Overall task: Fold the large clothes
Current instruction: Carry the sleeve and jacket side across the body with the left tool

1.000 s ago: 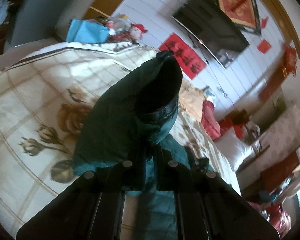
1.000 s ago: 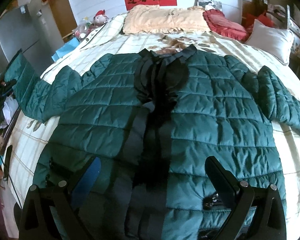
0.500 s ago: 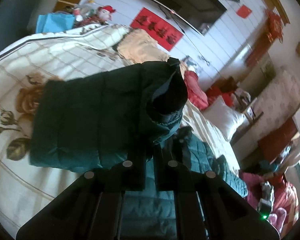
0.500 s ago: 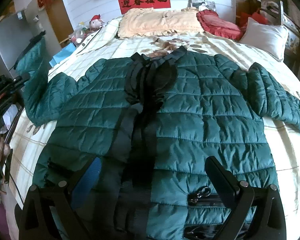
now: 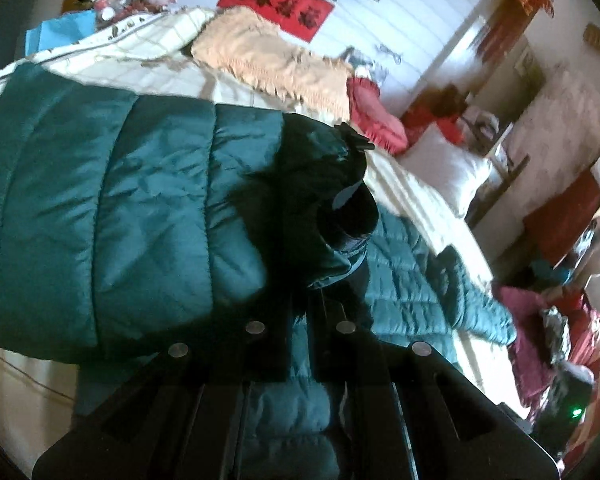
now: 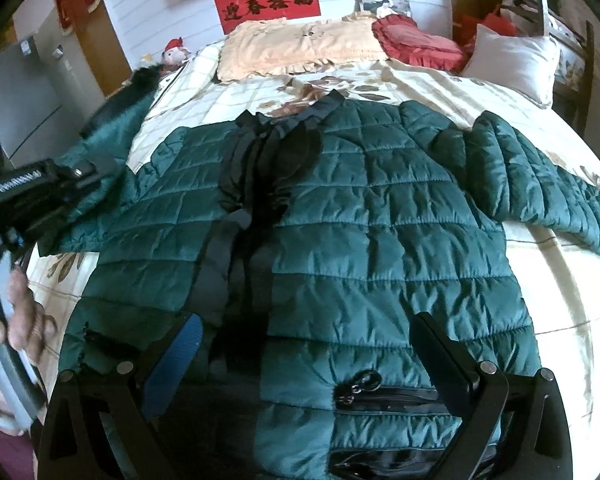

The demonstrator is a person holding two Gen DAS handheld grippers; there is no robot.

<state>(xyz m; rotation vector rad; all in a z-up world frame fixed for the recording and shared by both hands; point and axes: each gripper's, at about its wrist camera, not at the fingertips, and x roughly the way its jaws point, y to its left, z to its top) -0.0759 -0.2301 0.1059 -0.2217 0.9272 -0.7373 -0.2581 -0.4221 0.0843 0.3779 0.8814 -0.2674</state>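
The green quilted jacket (image 6: 364, 240) lies spread face-up across the bed (image 6: 560, 280), with bare bedspread beside its right sleeve and toward the pillows. The left gripper (image 5: 298, 300) is clamped on the cuff of the left sleeve (image 5: 120, 216), lifted above the jacket's body. The right gripper (image 6: 304, 344) hangs wide open and empty over the hem.

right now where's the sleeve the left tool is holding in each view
Left wrist: the sleeve fills the left and centre, its cuff pinched in the shut left tool.
Right wrist: the sleeve is at the far left edge, lifted off the bed.
Shared landmark: the red banner on the wall.
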